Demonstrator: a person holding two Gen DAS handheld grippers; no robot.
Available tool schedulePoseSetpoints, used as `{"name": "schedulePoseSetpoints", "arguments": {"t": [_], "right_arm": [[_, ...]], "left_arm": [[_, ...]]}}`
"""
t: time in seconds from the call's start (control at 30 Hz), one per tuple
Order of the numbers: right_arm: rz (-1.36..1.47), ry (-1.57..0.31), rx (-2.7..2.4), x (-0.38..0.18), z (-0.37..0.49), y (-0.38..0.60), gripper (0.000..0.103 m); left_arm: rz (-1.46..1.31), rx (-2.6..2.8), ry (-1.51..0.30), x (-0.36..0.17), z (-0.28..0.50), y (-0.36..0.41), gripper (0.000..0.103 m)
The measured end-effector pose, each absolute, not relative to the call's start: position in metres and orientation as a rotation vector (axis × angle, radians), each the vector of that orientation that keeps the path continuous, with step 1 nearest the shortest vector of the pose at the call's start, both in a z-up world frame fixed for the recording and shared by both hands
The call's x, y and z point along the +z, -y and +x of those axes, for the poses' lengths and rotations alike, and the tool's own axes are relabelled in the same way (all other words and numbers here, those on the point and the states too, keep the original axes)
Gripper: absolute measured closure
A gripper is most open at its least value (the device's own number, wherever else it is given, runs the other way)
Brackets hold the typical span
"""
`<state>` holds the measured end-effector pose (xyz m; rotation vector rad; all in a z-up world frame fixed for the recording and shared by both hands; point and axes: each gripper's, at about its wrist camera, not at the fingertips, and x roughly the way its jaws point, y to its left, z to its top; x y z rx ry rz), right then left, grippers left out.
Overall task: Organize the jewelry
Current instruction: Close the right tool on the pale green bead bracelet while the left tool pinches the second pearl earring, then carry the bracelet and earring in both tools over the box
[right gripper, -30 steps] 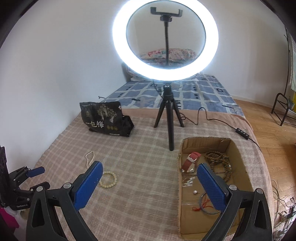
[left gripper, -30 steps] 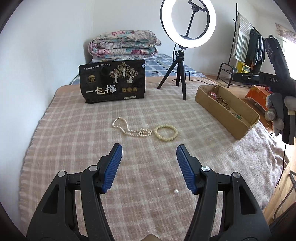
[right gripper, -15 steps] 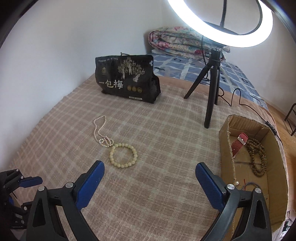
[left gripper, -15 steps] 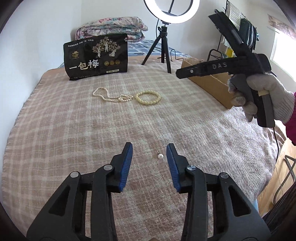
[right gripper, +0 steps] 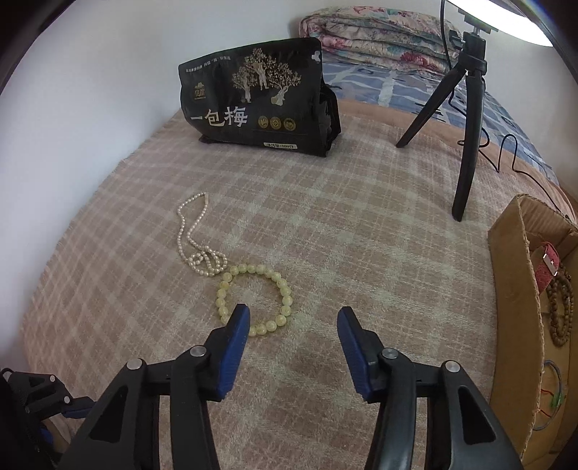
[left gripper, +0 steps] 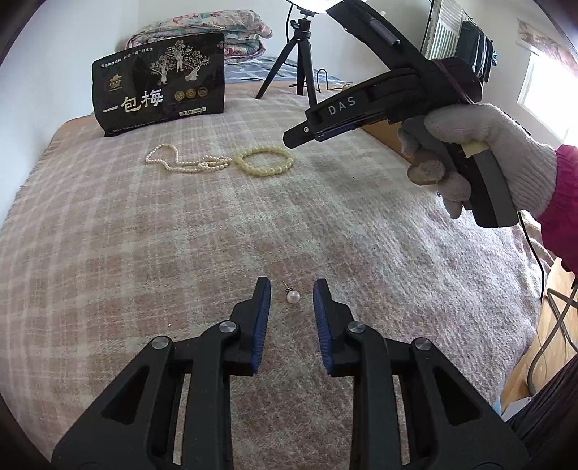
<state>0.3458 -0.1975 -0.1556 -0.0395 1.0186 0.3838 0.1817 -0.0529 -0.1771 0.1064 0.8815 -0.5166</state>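
Two parted fingers of the left gripper bracket the pearl earring; close slowly, centred, lest it roll. The right gripper hangs open.

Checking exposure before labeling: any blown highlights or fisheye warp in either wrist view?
Left wrist: window at the right edge blown out; plaid blanket bows toward the rim; pearl earring sharp. Right wrist: ring light clipped white top right; cardboard box wall curves.
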Motion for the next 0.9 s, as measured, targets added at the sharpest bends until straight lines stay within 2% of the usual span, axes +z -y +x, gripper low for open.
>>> {"name": "schedulePoseSetpoints", "arguments": {"t": [0.37, 0.67, 0.77, 0.83, 0.9], "right_arm": [[-0.005, -1.033, 0.39, -0.169, 0.362, 0.191, 0.066], [-0.077, -1.051, 0.375, -0.182, 0.37, 0.175, 0.072], [-0.08, -1.048, 0.376, -0.182, 0.37, 0.175, 0.082], [-0.087, -1.045, 0.377, -0.182, 0.369, 0.174, 0.093], [-0.093, -1.039, 0.377, -0.181, 0.367, 0.173, 0.096]], "left_arm": [[0.149, -0.522, -0.918, -0.192, 0.184, 0.065, 0.083], [0.133, -0.529, -0.92, -0.193, 0.188, 0.061, 0.09], [0.13, -0.528, -0.918, -0.193, 0.187, 0.061, 0.096], [0.13, -0.526, -0.916, -0.192, 0.187, 0.06, 0.096], [0.132, -0.524, -0.913, -0.192, 0.187, 0.061, 0.097]]}}
